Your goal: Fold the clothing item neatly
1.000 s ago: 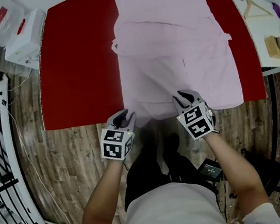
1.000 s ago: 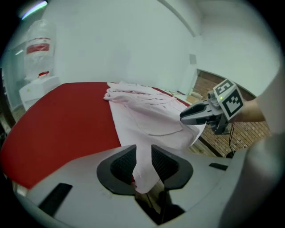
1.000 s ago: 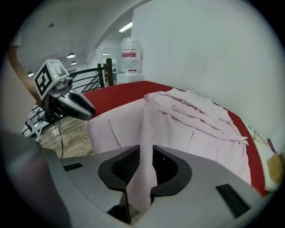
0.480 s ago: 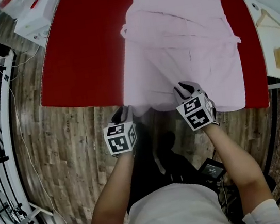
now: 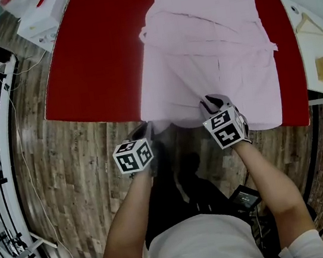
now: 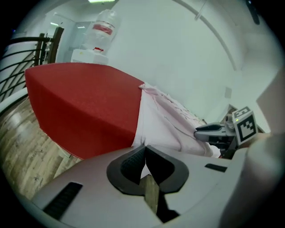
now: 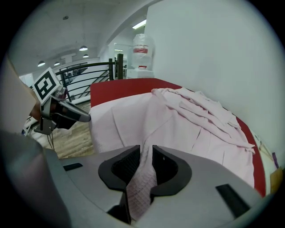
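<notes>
Fingers (image 6: 133, 162) of left gripper (image 5: 148, 131) and right gripper (image 5: 214, 100) pinch pink shirt (image 5: 209, 46).

The garment (image 5: 209, 46) was pale pink with a fine checked weave, the table (image 5: 96, 57) red, the floor (image 5: 77, 168) grey-brown wood-grain, and the grey, black-padded left gripper (image 5: 147, 128) and right gripper (image 5: 211, 100) bore black-and-white square-marker cubes.
</notes>
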### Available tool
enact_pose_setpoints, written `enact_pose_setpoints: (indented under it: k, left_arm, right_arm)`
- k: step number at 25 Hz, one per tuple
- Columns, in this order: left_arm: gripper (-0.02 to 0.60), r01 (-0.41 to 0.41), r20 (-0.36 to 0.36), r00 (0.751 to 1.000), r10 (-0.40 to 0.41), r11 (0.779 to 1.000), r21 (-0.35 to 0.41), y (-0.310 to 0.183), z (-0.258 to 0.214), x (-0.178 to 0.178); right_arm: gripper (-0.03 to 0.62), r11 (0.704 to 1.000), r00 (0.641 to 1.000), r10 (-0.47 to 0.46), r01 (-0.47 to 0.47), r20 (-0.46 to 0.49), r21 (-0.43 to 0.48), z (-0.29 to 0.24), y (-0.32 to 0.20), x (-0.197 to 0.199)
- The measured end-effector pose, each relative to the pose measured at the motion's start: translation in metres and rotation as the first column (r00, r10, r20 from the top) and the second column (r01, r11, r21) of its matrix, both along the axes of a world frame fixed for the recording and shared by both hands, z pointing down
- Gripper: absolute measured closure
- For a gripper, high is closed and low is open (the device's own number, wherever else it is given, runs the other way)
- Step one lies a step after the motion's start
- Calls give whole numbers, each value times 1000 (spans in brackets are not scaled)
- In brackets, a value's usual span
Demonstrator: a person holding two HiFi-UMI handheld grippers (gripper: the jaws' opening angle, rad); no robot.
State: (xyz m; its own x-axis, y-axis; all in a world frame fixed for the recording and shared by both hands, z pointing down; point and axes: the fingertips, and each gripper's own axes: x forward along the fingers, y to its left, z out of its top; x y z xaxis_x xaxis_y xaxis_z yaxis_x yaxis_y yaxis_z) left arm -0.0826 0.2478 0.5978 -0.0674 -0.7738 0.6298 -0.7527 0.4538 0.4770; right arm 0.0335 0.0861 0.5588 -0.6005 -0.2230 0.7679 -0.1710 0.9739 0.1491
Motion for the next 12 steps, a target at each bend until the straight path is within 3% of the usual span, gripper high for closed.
enact_pose_setpoints:
  k: [5,12]
  left_arm:
    - [577,6,-7,1000,-5,1000,17,17,-1,-12]
    - [577,-1,-16,1000,2,999,40,31,-6,-20]
  right_arm:
    - [507,996,998,49,-46,30,-74,-1,-8,6]
    - [470,984,996,-9,25,91,-179,-18,-9,0]
